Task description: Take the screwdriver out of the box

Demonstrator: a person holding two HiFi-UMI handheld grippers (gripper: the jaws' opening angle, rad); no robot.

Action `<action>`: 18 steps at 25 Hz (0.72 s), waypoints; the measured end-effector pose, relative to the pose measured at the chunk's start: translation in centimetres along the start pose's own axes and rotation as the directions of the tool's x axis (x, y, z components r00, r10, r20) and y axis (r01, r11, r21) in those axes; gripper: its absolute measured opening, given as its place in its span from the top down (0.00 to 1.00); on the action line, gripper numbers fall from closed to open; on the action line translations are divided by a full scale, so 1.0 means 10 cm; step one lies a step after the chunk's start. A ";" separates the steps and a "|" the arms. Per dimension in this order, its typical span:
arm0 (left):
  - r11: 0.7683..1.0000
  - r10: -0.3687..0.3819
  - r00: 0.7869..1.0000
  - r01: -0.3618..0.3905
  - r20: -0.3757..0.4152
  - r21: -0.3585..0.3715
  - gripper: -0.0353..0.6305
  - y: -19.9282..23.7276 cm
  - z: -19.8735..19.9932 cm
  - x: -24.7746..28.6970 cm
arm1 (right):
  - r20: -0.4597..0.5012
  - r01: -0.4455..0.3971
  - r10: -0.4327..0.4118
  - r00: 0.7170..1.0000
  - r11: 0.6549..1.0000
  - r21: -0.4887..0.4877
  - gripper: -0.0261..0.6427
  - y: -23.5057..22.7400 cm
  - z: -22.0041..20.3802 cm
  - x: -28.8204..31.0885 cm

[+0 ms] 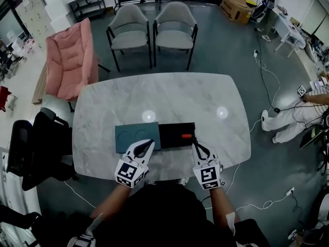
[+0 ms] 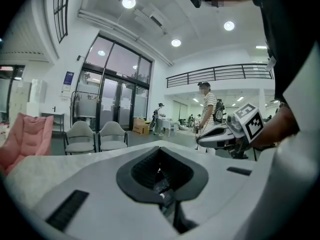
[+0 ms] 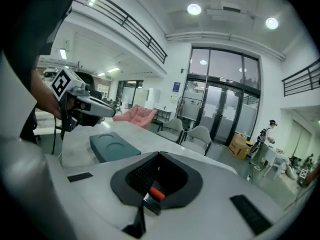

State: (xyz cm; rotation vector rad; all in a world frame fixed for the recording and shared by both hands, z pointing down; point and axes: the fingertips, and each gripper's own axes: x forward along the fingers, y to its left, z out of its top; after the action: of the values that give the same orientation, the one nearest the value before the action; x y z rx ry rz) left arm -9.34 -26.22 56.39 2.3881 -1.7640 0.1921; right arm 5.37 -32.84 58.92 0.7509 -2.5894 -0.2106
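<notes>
The white-and-black plastic left tongs (image 1: 149,143) and the matching right tongs (image 1: 196,145) are held side by side and apart, both pointing away from the person and tipped slightly downward, their tips leaning a little toward each other. Each pair has its jaws closed tip to tip. Behind each black-and-white marker cube (image 1: 128,173), a bare left forearm (image 1: 109,204) and right forearm (image 1: 219,204) run back toward the body.

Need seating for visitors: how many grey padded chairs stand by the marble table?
2. The left grey padded chair and the right grey padded chair stand side by side beyond the far edge of the white marble table. None seems hidden.
</notes>
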 end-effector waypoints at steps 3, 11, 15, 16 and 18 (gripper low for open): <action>0.999 0.032 0.999 -0.033 -0.019 -0.014 0.94 0.03 -0.08 0.04 | -0.057 -0.053 0.050 0.997 0.998 -0.044 0.93 -0.03 -0.17 0.12; 0.991 0.115 0.992 -0.118 -0.051 -0.059 0.94 0.12 -0.30 0.03 | -0.223 -0.229 0.190 0.956 0.960 -0.162 0.92 0.04 -0.65 0.53; 0.985 0.154 0.986 -0.158 -0.062 -0.075 0.94 0.18 -0.41 -0.03 | -0.316 -0.332 0.259 0.913 0.920 -0.206 0.79 0.13 -0.89 0.71; 0.983 0.161 0.985 -0.166 -0.065 -0.076 0.94 0.21 -0.42 -0.04 | -0.336 -0.354 0.270 0.902 0.909 -0.219 0.77 0.15 -0.94 0.76; 0.980 0.178 0.981 -0.184 -0.069 -0.076 0.94 0.25 -0.46 -0.07 | -0.369 -0.392 0.288 0.884 0.885 -0.249 0.74 0.18 -1.03 0.87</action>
State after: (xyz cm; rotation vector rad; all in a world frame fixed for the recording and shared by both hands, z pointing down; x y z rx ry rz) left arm -12.01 -25.32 60.86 2.1417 -1.9212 0.2101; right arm 2.53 -36.22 71.73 0.1781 -2.2470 -0.3517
